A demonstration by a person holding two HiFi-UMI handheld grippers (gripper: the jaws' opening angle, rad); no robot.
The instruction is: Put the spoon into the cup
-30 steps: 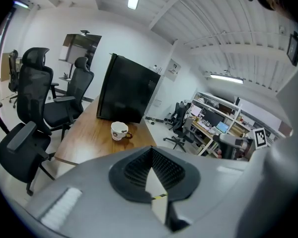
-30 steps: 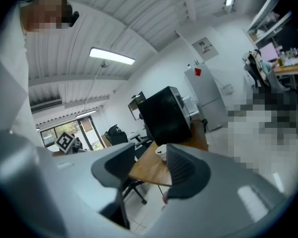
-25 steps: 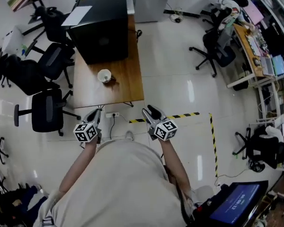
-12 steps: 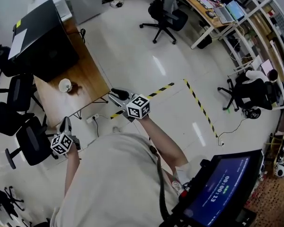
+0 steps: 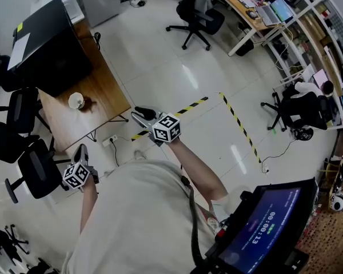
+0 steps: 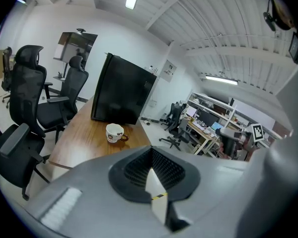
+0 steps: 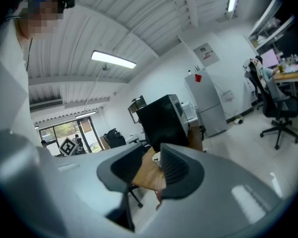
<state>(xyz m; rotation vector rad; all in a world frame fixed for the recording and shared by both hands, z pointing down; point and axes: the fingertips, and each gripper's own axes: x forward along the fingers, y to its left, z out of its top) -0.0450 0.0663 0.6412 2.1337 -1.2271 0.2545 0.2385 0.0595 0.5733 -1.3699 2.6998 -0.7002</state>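
Observation:
A white cup [image 5: 76, 100] with a brown handle [image 6: 114, 132] stands near the front edge of the wooden table [image 5: 100, 87]. I cannot make out a spoon in any view. My left gripper [image 5: 80, 152] hangs low beside the torso, well short of the table; its jaws meet at the tips [image 6: 151, 152] with nothing between them. My right gripper [image 5: 140, 116] is held out over the floor just off the table's corner. Its jaws [image 7: 150, 168] are closing, with a gap left between them and nothing in it.
A large black box [image 5: 46, 44] takes up the far half of the table. Black office chairs [image 5: 37, 164] crowd its left side. Yellow-black tape [image 5: 183, 107] crosses the white floor. Desks with a seated person [image 5: 303, 104] lie far right, a screen [image 5: 268, 227] at bottom right.
The head view has swung round, so the table now lies at the upper left. The grippers, side by side before, have parted: the left sank to the lower left. The right jaws have narrowed.

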